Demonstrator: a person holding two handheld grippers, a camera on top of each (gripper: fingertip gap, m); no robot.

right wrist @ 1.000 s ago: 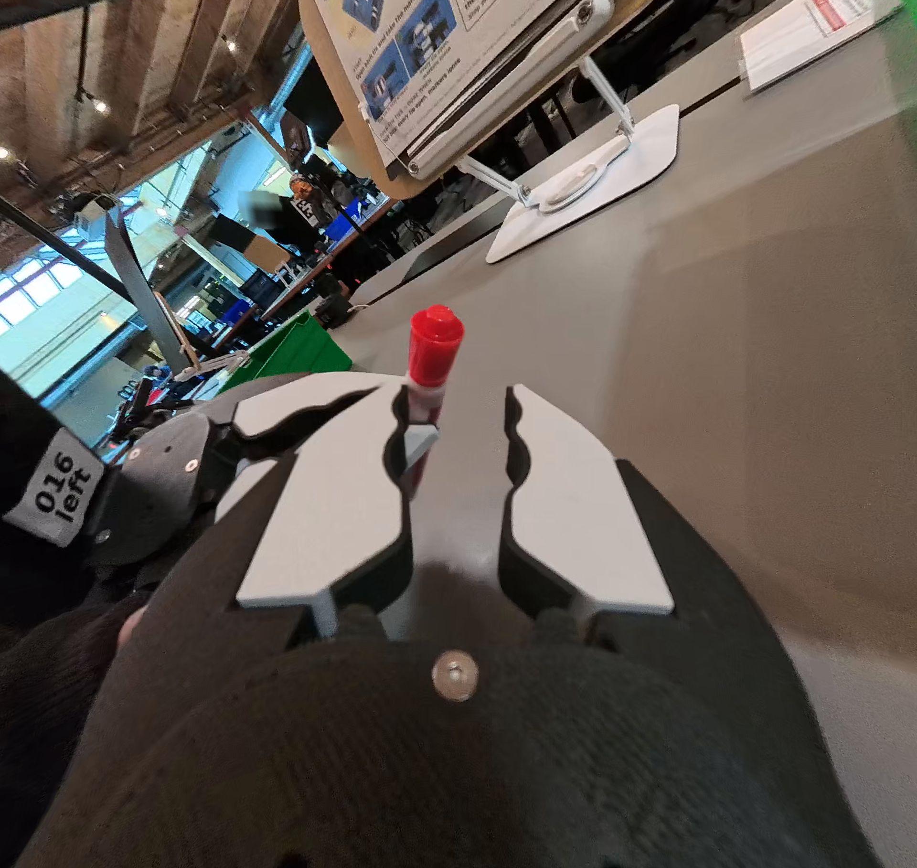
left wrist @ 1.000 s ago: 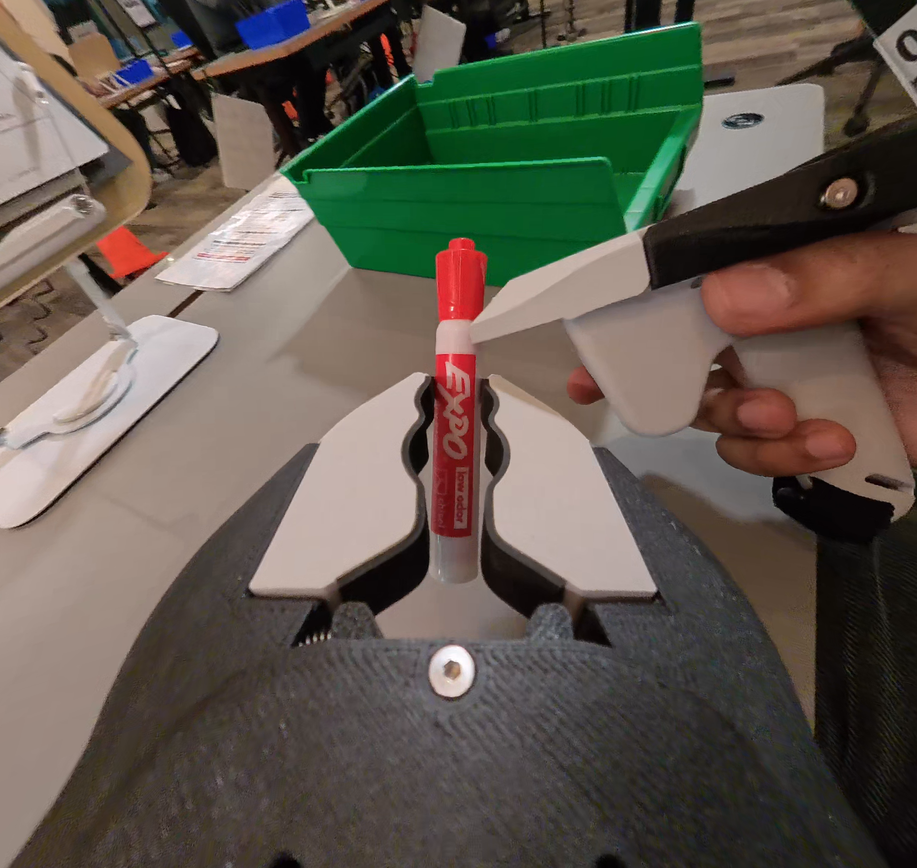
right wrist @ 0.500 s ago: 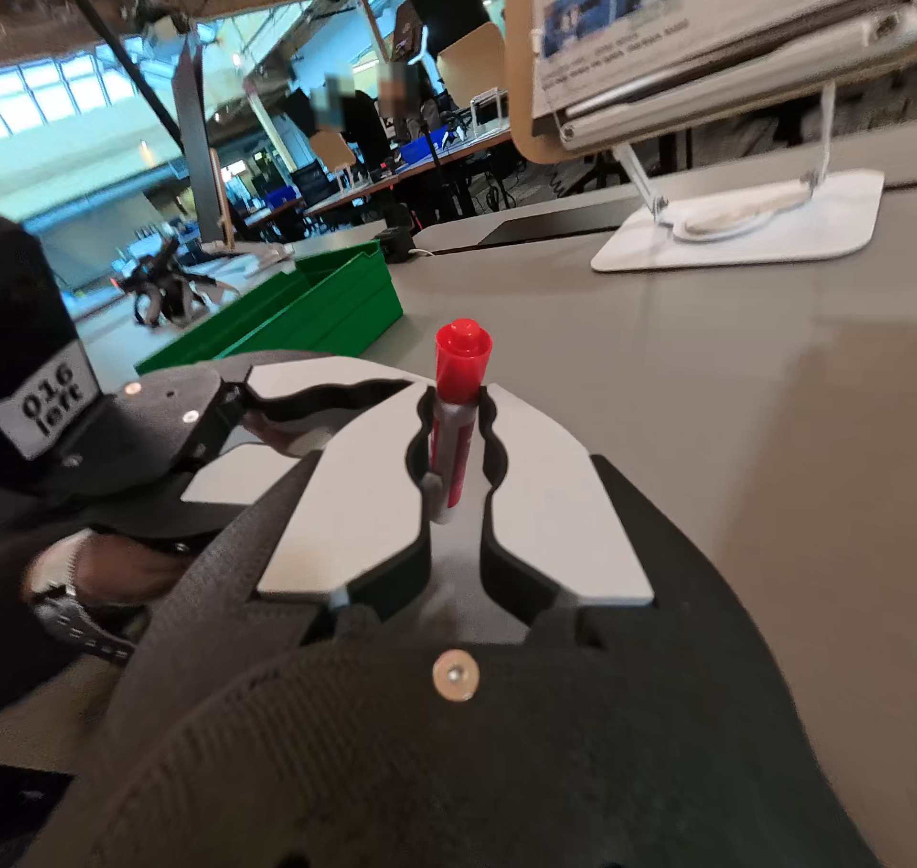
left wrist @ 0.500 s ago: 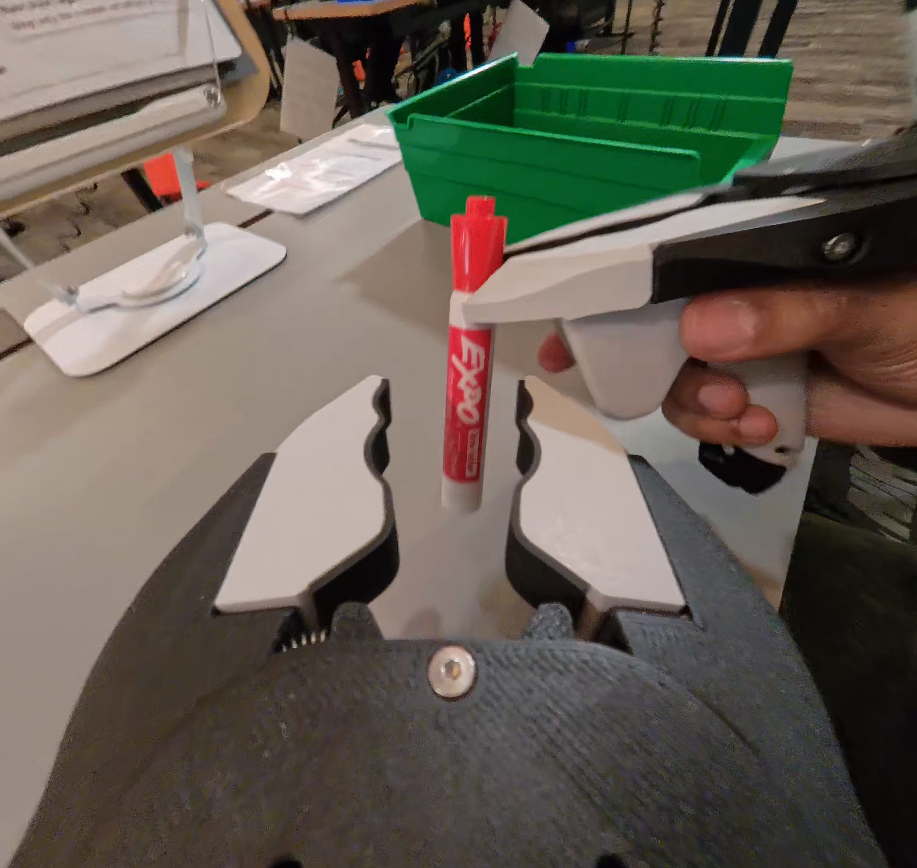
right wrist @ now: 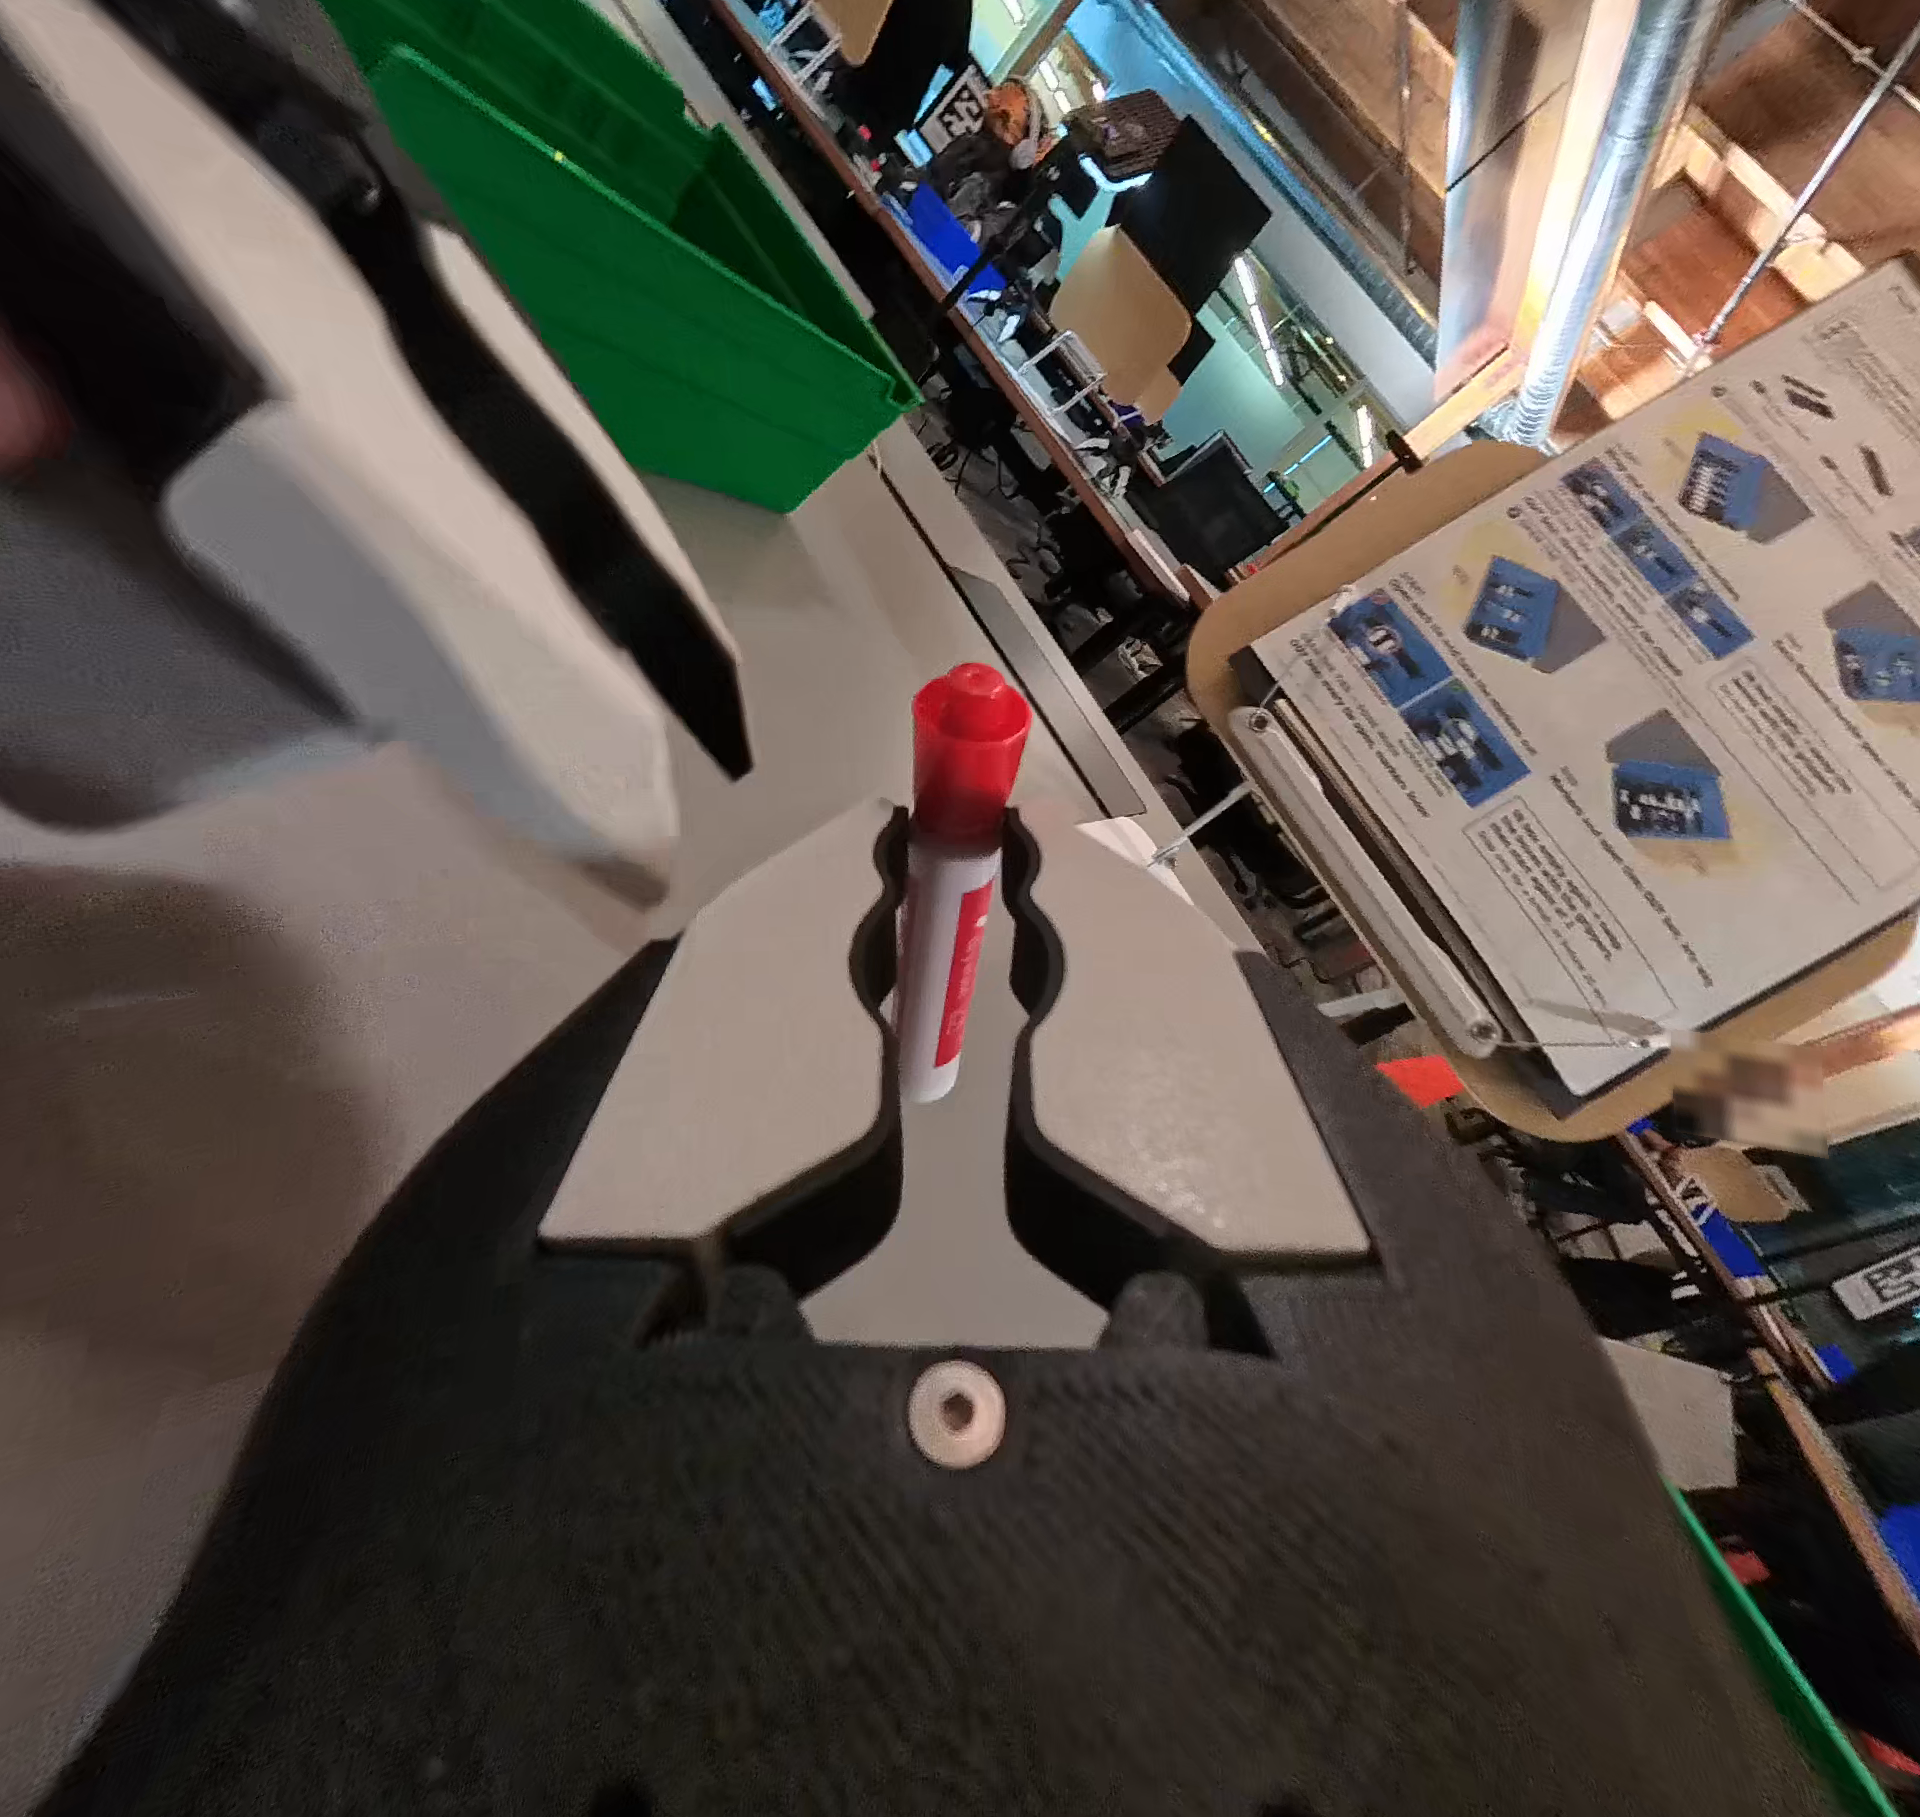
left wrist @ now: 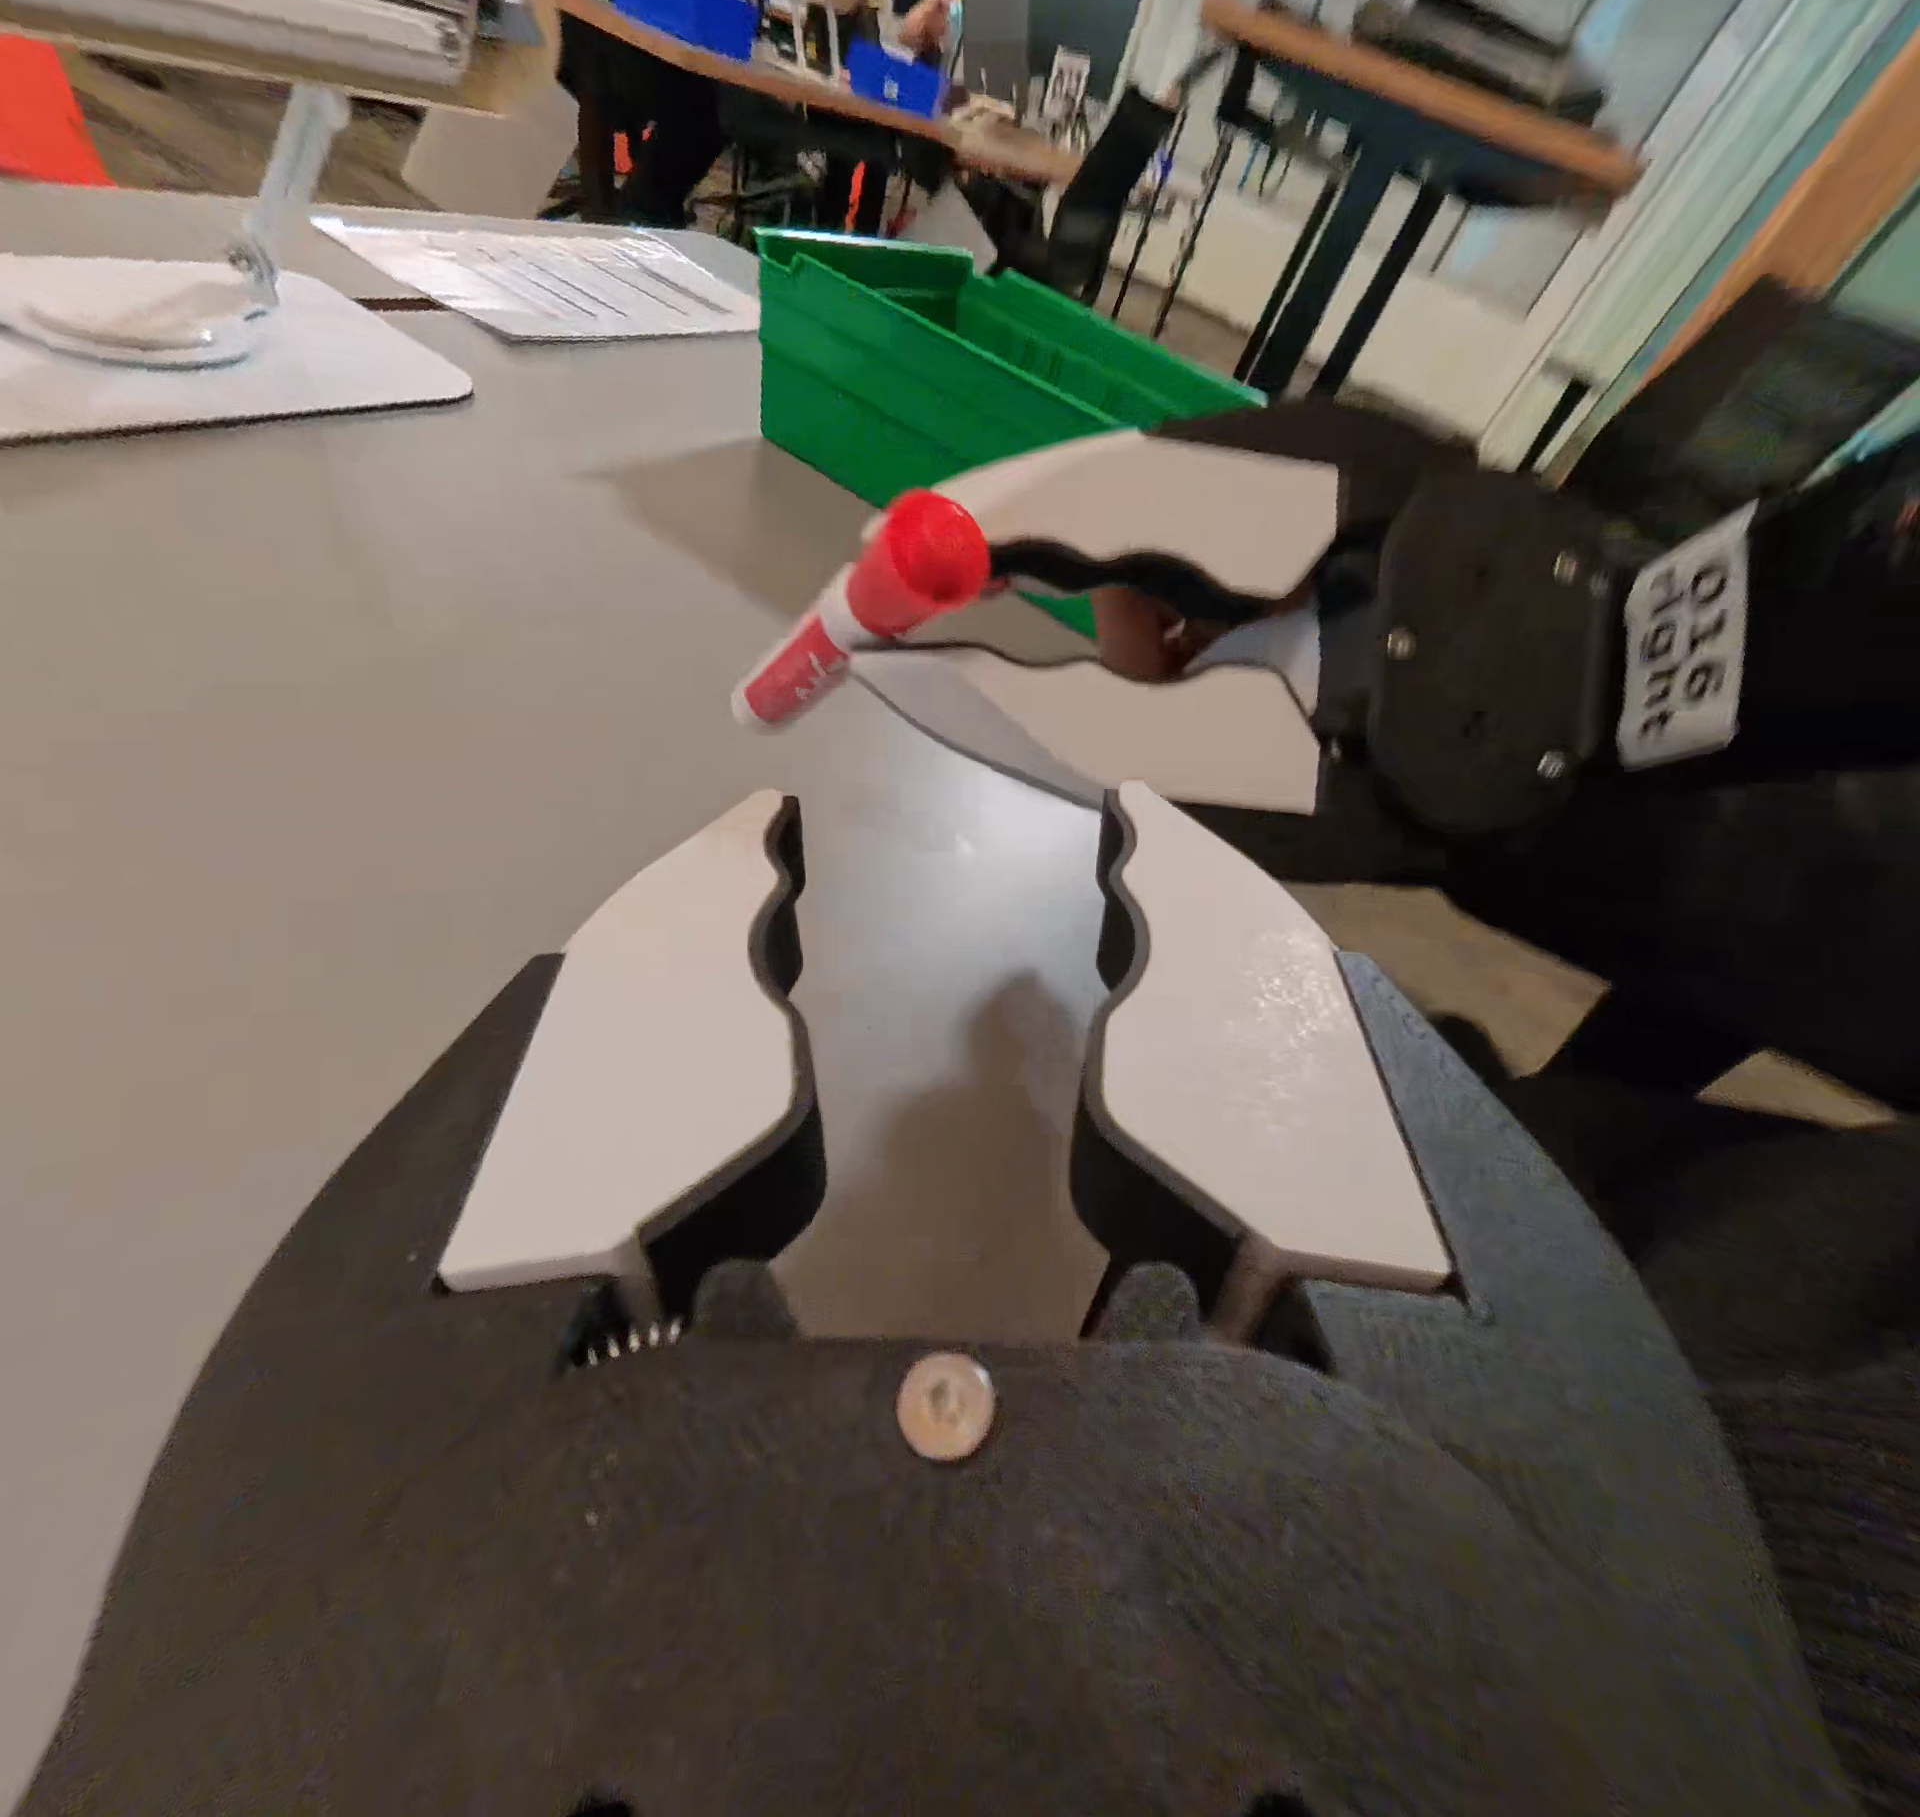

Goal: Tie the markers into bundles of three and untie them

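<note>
The right gripper (right wrist: 956, 822) has its two grey, wavy-edged fingers (right wrist: 769, 1019) clamped on a red-capped dry-erase marker with a white and red barrel (right wrist: 951, 936), pinching it just below the cap, so that the cap stands out past the fingertips and the barrel end lies between the fingers. In the left wrist view that marker (left wrist: 862, 614) slants down to the left from the right gripper (left wrist: 935, 583), clear of the grey surface (left wrist: 312, 728) beneath it. The left gripper (left wrist: 948, 811) has its own grey fingers (left wrist: 665, 1040) well apart, with nothing between them but bare surface; the marker is just beyond its fingertips. In the right wrist view the left gripper (right wrist: 665, 759) shows blurred at the left edge, near the marker. Behind both stands a green plastic bin (left wrist: 935, 375) on the surface. Farther left are a printed white sheet (left wrist: 540, 276) and a white flat-based stand (left wrist: 208, 354) carrying a tan board with illustrated pages (right wrist: 1621, 687).
</note>
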